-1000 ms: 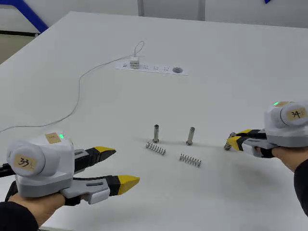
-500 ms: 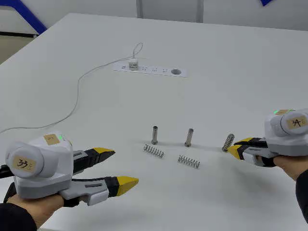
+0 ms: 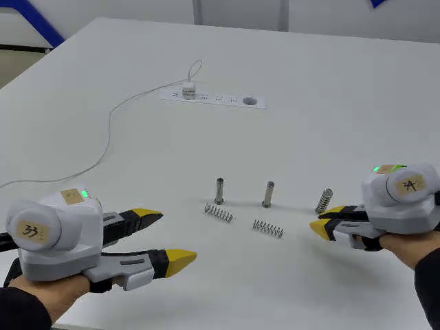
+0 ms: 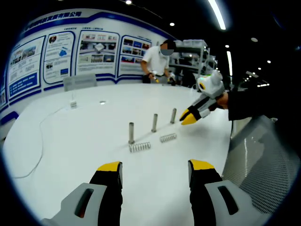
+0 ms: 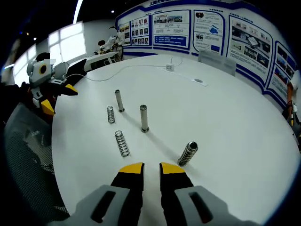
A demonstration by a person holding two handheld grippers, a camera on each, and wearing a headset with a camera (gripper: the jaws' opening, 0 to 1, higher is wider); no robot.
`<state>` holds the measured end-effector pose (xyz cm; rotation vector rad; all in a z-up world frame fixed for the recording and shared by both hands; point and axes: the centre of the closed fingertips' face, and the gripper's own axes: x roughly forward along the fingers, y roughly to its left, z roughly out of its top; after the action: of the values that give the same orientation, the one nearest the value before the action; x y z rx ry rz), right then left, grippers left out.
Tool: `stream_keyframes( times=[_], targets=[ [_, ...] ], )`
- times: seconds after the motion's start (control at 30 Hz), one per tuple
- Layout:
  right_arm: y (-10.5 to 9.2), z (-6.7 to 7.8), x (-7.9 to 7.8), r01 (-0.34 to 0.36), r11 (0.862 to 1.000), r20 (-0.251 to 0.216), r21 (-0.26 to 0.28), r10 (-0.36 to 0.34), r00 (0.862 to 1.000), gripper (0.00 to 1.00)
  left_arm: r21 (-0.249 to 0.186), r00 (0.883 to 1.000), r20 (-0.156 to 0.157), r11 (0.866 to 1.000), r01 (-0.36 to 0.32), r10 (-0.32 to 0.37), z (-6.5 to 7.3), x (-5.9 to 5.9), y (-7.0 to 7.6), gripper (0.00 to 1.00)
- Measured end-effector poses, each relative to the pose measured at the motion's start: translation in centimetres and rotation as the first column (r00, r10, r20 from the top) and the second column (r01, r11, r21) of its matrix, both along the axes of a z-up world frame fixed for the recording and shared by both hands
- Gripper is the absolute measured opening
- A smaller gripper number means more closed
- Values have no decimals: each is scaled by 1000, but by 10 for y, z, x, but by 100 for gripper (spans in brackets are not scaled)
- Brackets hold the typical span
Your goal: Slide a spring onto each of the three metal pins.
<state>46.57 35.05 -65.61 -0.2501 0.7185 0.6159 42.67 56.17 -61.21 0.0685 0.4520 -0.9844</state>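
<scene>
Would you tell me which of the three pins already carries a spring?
The rightmost pin in the head view, nearest the right gripper: a spring coils round it. The other two pins stand bare, their springs lying on the table.

The white table [image 3: 330, 82] carries three metal pins in one row. The left pin [image 3: 219, 190] and the middle pin [image 3: 268, 194] stand upright and bare, while the right pin [image 5: 192, 145] has a fitted spring [image 3: 324, 201] around it. The first loose spring [image 3: 218, 213] lies flat just before the left pin, and the second loose spring [image 3: 267, 228] lies before the middle pin. Farther back, a socket strip [image 3: 223, 100] sits in the surface with a white plug [image 3: 188, 90], and a thin cable [image 3: 110, 130] runs to the left.
</scene>
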Motion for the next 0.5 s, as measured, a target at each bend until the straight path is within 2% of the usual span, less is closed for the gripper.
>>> stream_keyframes(
  times=[0.17,0.3,0.5],
  targets=[
    [21,5,0,-67,998,7,-9,67,998,14,1,1000,1,1000,0,0,-1,1,0,57],
    [33,3,0,-113,993,0,-19,113,994,14,2,1000,1,1000,1,-1,0,1,0,57],
    [57,5,3,-202,979,-11,-39,202,979,14,3,1000,1,1000,1,-1,-1,1,0,57]
  ],
)
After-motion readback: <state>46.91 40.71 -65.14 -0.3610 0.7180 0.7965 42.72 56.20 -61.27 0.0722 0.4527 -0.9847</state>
